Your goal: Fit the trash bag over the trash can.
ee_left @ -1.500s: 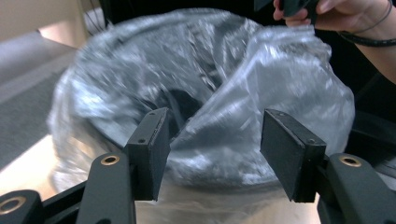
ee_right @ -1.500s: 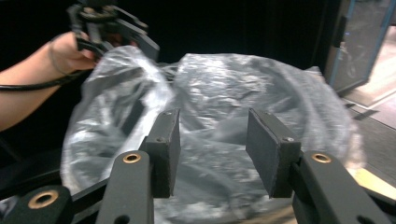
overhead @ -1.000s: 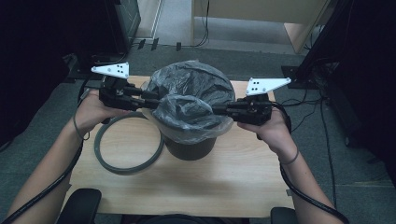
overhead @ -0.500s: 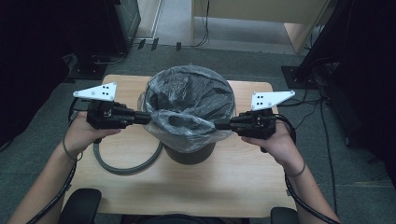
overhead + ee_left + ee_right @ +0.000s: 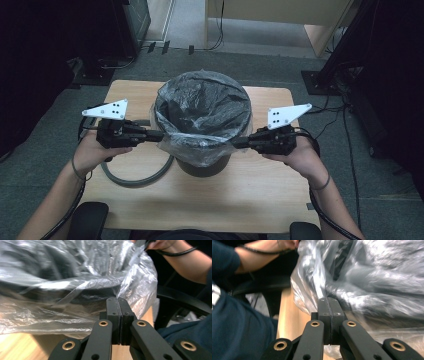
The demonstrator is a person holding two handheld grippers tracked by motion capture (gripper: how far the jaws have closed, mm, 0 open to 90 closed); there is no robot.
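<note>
Tearing is the first risk: the clear plastic bag liner (image 5: 202, 135) is thin, and each gripper pinches only a small fold of its turned-over edge. If the hands pull outward or downward harder than the film can bear, it may split at the pinch points, most likely where it stretches taut over the rim of the black bin (image 5: 205, 162). A second risk, as I judge it, is the bin itself: it stands free on the tabletop (image 5: 240, 195), so an uneven tug, one side stronger than the other, could tip or drag it toward the grey ring (image 5: 135, 177) lying on the wood at its left. A third is slippage: the film is slick, and a fold could slide out of one grip, leaving the liner's edge lopsided on the rim.

In the high view the left gripper (image 5: 159, 135) and the right gripper (image 5: 239, 143) meet the bag on opposite sides of the bin, just below its mouth. The left gripper's fingers (image 5: 112, 312) have just been closing and now stand pressed together, with a ridge of film running up out of the seam between them. The right gripper's fingers (image 5: 324, 312) are likewise pressed together, and a pleat of plastic rises from their tips. The bag's overhang drapes down the bin's outside wall between the two pinches, while the rest of the liner sits inside the bin, open at the top.
</note>
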